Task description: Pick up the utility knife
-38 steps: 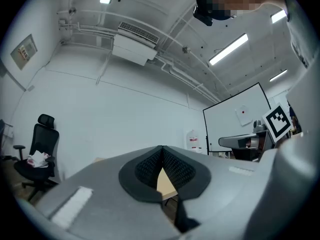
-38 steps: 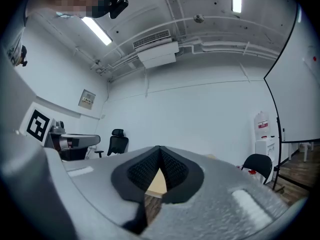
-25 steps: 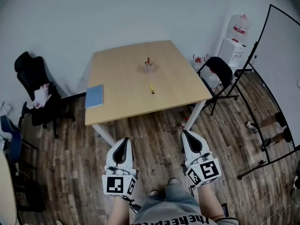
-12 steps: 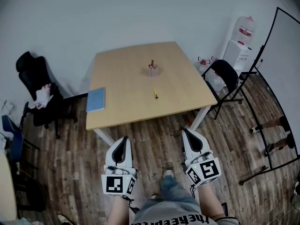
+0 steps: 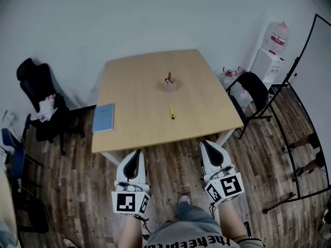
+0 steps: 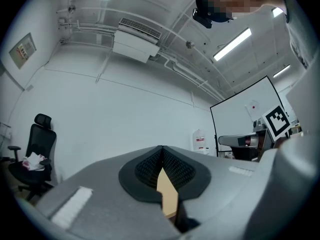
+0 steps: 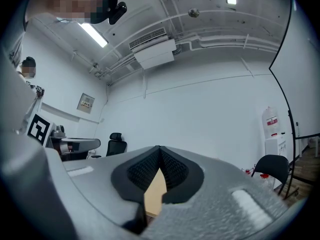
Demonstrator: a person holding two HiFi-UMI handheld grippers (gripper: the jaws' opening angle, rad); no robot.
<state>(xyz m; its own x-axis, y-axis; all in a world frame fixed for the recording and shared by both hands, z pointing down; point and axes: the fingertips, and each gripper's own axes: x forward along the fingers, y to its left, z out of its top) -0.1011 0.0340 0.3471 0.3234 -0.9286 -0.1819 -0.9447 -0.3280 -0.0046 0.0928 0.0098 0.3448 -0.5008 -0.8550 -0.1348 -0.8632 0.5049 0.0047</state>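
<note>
Head view is showing left tongs (image 5: 137,154) and right tongs (image 5: 205,145) closed and empty, so arriving unopened risks shoving the utility knife (image 5: 171,113) away.

**Bright even room light, heavy fisheye**

Flat overhead light comes from ceiling tube lights (image 6: 232,44), visible in both gripper views and blown out to pure white. In the head view the desk (image 5: 134,87) is evenly lit, shadows on the wood floor (image 5: 170,164) are soft and faint, the corners darken and straight edges bow. A black circular mask rings both gripper views. The left tool (image 6: 162,156) and right tool (image 7: 159,156) sit close to the lens and look slightly soft; the room behind them is sharper.
</note>
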